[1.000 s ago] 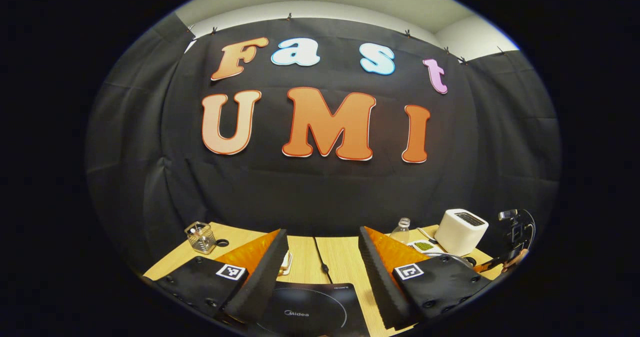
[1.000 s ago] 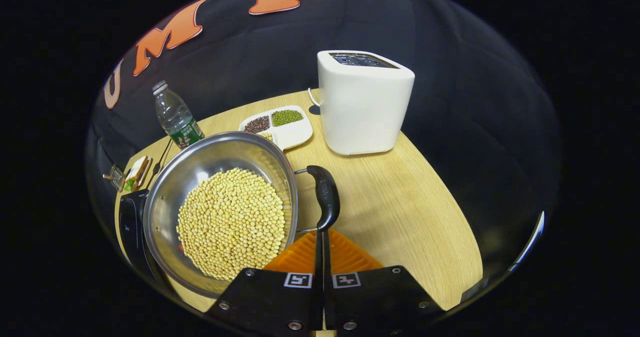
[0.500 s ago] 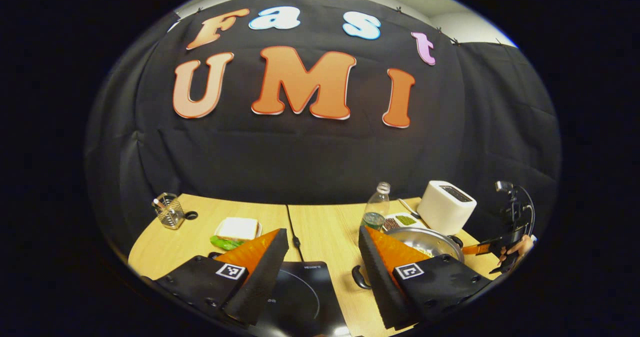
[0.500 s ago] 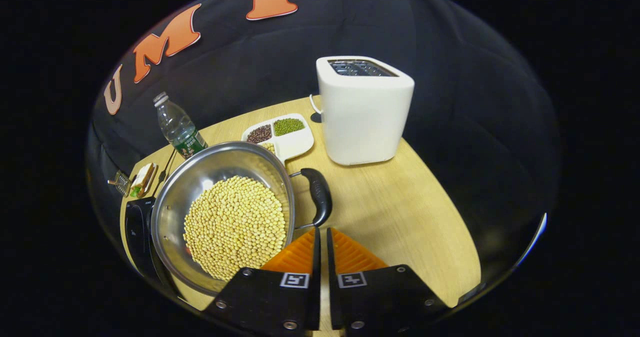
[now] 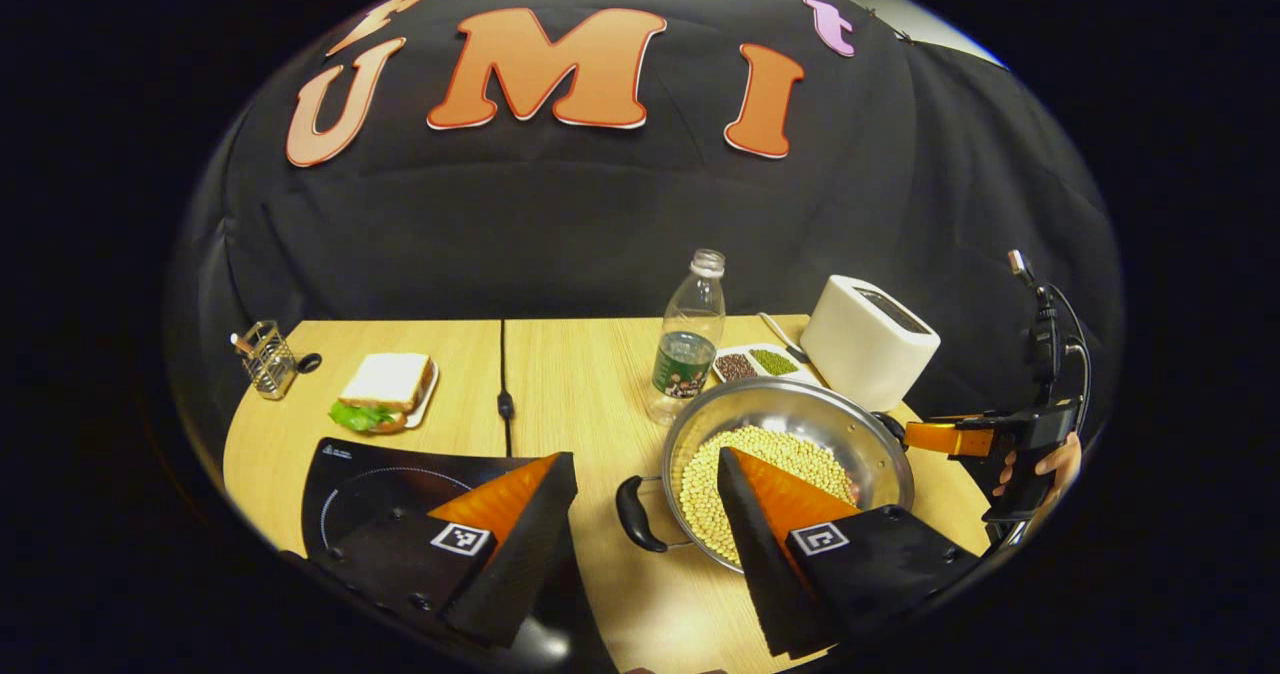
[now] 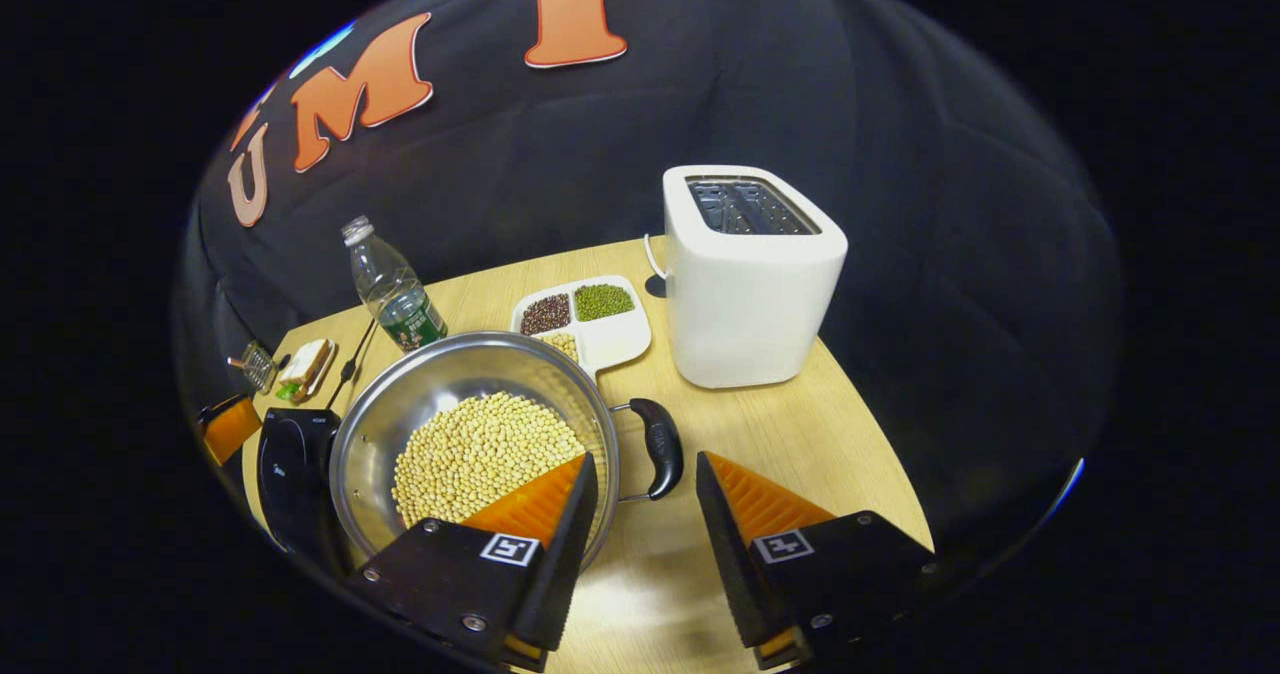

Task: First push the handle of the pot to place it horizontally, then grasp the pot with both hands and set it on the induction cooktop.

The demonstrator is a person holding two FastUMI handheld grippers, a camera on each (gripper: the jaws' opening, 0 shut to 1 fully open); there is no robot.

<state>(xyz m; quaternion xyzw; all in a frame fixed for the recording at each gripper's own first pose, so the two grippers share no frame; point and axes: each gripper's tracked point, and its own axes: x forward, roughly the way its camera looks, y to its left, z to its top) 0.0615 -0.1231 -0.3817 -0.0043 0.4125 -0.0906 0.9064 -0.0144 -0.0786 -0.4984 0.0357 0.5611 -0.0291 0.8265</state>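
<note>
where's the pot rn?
On the table, beside the cooktop and not on it: the pot sits in front of the bottle and bean tray, left of the toaster in the right gripper view.

A black cloth wall (image 5: pixel 560 224) hangs in soft folds behind a light wooden table (image 5: pixel 580 364), and the same cloth (image 6: pixel 930 254) wraps round its rounded right end (image 6: pixel 800 434). At the upper right a strip of pale wall (image 5: pixel 950 39) shows above the cloth, perhaps ceiling; the light falls evenly from overhead.
</note>
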